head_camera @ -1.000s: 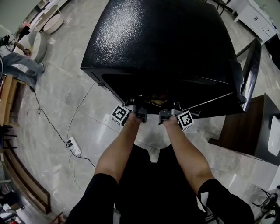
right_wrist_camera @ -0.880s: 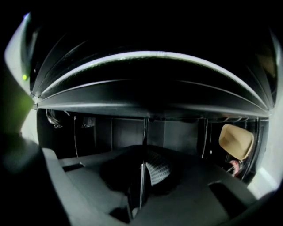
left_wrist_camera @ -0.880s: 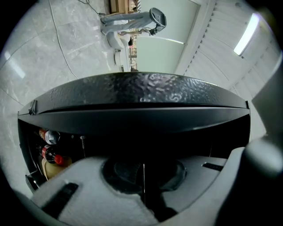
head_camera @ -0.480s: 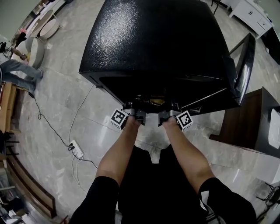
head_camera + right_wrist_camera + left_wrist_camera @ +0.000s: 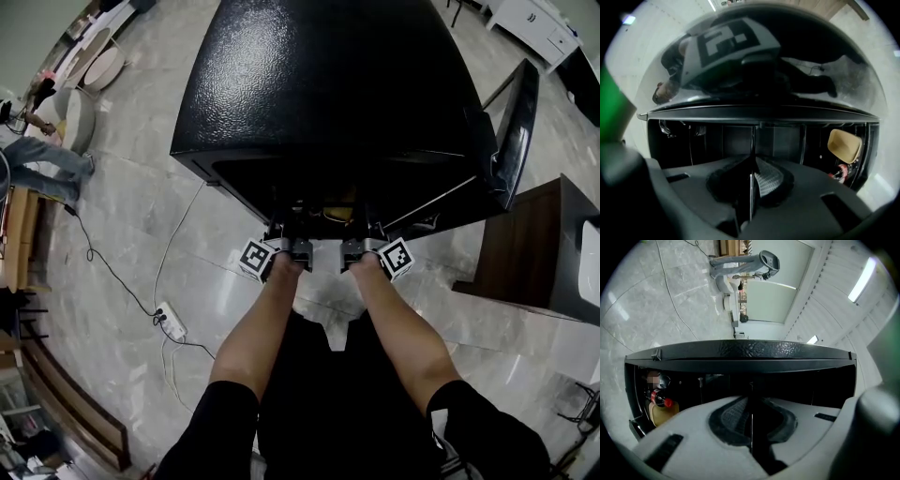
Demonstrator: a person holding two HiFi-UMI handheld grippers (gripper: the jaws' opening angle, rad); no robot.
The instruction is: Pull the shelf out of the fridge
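Shelf level, lengthwise across fridge

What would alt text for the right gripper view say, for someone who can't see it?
A pair of grey tongs is clamped shut on the thin edge of a shelf, seen as a bright line between them. Behind lies the dark inside of a fridge, with a tan tub at the right.
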